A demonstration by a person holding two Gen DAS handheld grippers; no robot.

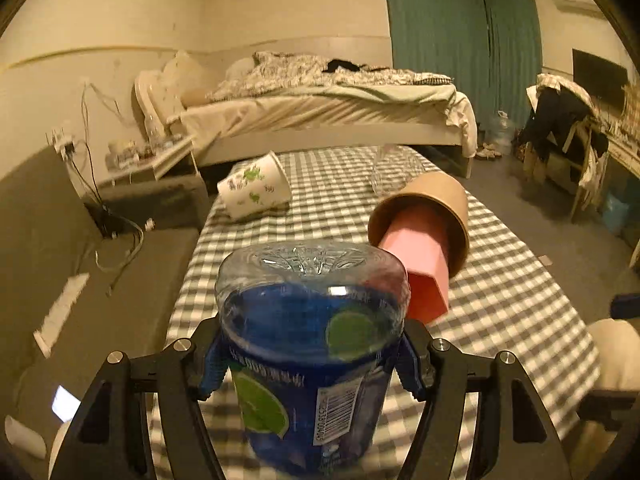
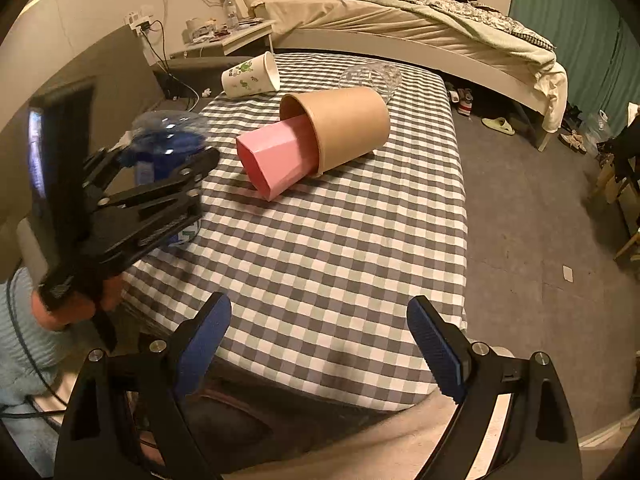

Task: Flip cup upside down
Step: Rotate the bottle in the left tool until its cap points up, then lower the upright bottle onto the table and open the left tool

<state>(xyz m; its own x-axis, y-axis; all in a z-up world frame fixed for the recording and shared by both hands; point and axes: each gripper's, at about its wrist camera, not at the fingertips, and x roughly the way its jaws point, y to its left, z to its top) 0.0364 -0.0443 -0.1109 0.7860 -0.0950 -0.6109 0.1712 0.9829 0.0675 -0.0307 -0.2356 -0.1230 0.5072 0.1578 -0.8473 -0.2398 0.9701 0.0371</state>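
My left gripper (image 1: 310,356) is shut on a clear plastic cup with a blue lime label (image 1: 312,344), base pointing away from me, above the near left of the checkered table (image 1: 500,300). The right wrist view shows that gripper (image 2: 160,156) holding the blue cup (image 2: 168,140) at the table's left edge. My right gripper (image 2: 318,344) is open and empty over the near table edge. A brown paper cup (image 2: 344,124) lies on its side with a pink cup (image 2: 276,160) stuck in its mouth.
A white cup with green prints (image 2: 250,76) lies on its side at the far left of the table. A clear glass cup (image 2: 372,76) lies at the far end. A bed (image 1: 320,104) stands behind the table, a dark sofa (image 1: 60,260) to the left.
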